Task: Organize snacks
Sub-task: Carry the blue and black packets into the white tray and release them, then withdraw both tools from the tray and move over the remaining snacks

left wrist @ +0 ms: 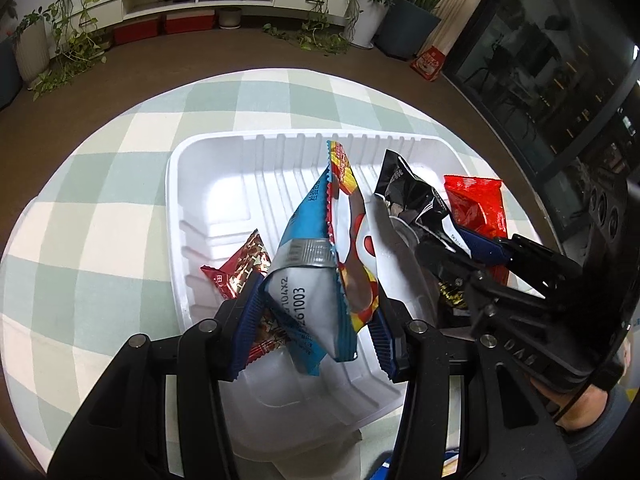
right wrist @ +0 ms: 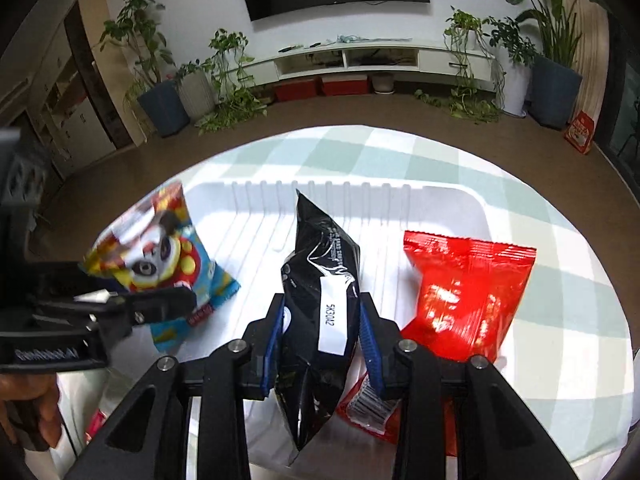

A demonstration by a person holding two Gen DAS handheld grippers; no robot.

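Observation:
My left gripper (left wrist: 312, 320) is shut on a blue and white snack packet with a cartoon print (left wrist: 320, 252) and holds it over the white ribbed tray (left wrist: 224, 168); the packet also shows in the right wrist view (right wrist: 160, 248). My right gripper (right wrist: 320, 332) is shut on a black snack packet (right wrist: 320, 280) over the same tray (right wrist: 440, 200); that packet also shows in the left wrist view (left wrist: 408, 192). A red packet (right wrist: 464, 292) lies in the tray's right side. A small red star-print packet (left wrist: 244, 264) lies in the tray under my left fingers.
The tray sits on a round table with a green and white checked cloth (left wrist: 100, 216). Beyond the table is brown floor, a low white TV cabinet (right wrist: 360, 56), red boxes and several potted plants. A red bag (left wrist: 428, 64) stands on the floor.

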